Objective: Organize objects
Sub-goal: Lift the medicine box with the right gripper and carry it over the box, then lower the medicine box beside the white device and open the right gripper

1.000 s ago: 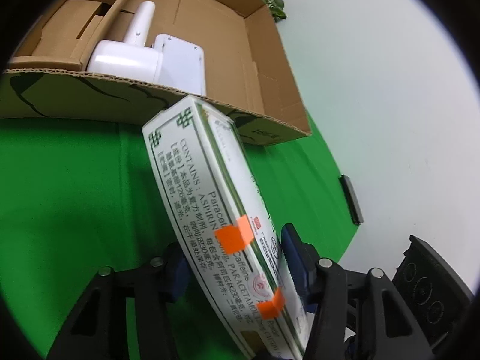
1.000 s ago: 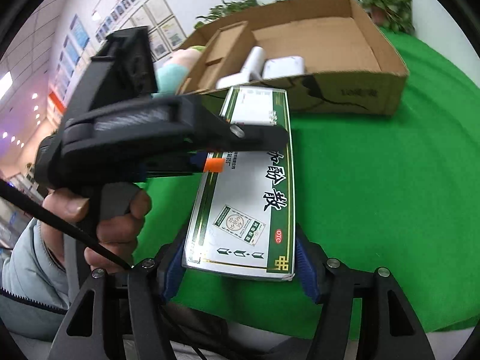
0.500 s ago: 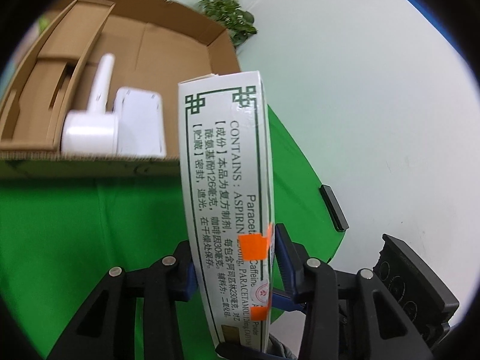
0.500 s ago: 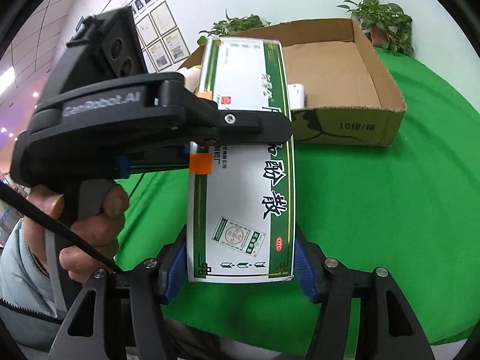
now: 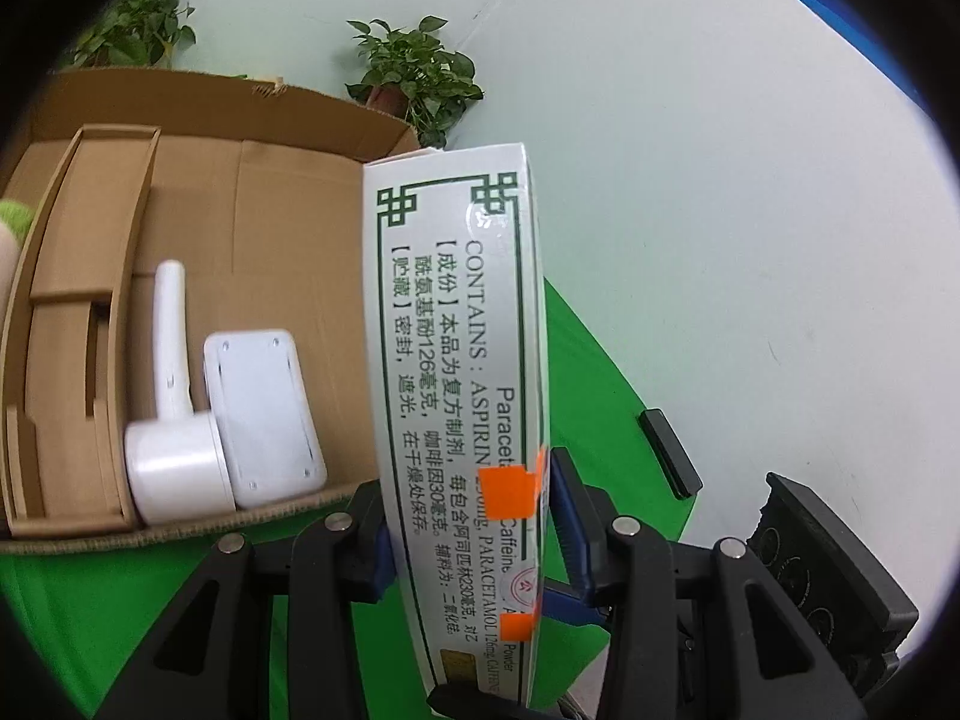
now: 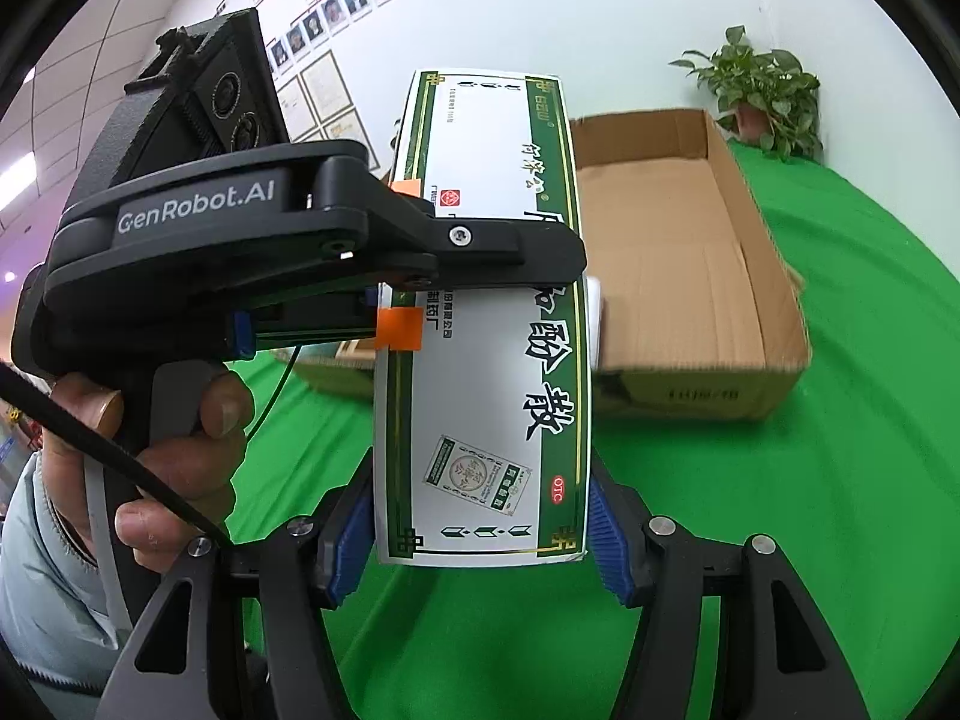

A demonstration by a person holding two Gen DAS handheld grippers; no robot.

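Both claws grip one medicine box (image 6: pixel 480 324): the right claw (image 6: pixel 480 540) pinches its near end across the wide printed face, and the left claw (image 5: pixel 468 534), clamped across the thin sides from the person's other hand (image 6: pixel 150 420), holds it further up. That left one has just been closing on the box. It hangs in the air, tilted up, above the green cloth (image 6: pixel 780 480) and just short of the cardboard carton (image 6: pixel 690 276)

Risks, as I judge them: two grips on one stiff box can fight each other, so any twist may crush the cardboard or let it slip. Lowering it blind could knock the white handheld device (image 5: pixel 174 420) and the flat white unit (image 5: pixel 264 414) already inside

The box blocks much of the carton floor in both views, so free space there is hard to judge
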